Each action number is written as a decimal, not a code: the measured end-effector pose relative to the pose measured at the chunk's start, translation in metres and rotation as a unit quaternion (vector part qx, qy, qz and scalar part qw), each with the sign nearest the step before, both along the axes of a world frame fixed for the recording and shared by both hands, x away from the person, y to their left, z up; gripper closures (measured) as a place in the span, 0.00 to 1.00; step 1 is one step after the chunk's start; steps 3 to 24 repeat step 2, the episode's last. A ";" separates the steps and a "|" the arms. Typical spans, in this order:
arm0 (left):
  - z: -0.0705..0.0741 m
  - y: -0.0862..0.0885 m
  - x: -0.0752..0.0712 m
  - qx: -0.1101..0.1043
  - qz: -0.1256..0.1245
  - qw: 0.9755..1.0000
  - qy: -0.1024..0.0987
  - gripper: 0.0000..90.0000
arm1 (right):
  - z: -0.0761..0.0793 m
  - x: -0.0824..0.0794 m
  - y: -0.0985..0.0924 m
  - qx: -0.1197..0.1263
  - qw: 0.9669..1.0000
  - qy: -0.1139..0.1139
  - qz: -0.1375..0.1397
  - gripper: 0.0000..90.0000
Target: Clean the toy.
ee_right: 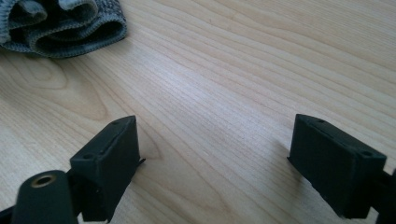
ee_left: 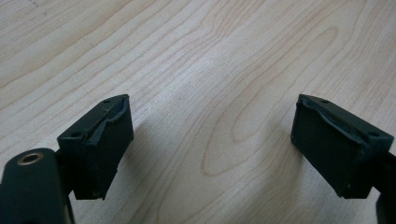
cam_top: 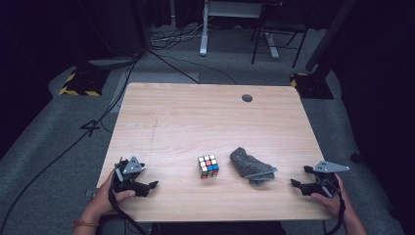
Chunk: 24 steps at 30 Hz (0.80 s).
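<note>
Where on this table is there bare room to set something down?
The whole far half of the table is bare up to the round hole. Wood also lies free between the left gripper and the puzzle cube. It is tighter from the cube across the grey cloth to the right gripper.

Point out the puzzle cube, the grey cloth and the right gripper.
puzzle cube point(cam_top: 208, 166): high view, on its top face.
grey cloth point(cam_top: 251, 166): high view, on the middle of the crumpled fabric.
right gripper point(ee_right: 214, 163): right gripper view, midway between its open jaws.
</note>
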<state>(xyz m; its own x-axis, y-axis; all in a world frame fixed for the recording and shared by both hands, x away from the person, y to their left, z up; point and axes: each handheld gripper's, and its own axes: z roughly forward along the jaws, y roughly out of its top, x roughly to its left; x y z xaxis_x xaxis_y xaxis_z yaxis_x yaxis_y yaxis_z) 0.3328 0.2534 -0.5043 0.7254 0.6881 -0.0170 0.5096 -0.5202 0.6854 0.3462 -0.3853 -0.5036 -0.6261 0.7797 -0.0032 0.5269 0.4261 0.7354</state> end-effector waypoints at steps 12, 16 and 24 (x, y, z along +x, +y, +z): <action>0.000 0.000 0.000 0.000 0.001 1.000 0.000 0.15 | 0.000 0.000 0.000 0.000 1.000 0.000 0.000 0.17; 0.000 0.000 0.000 0.000 0.001 1.000 0.000 0.15 | 0.000 0.000 0.000 0.000 1.000 0.000 0.000 0.17; 0.000 0.000 0.000 0.000 0.001 1.000 0.000 0.15 | 0.000 0.000 0.000 0.000 1.000 0.000 0.000 0.17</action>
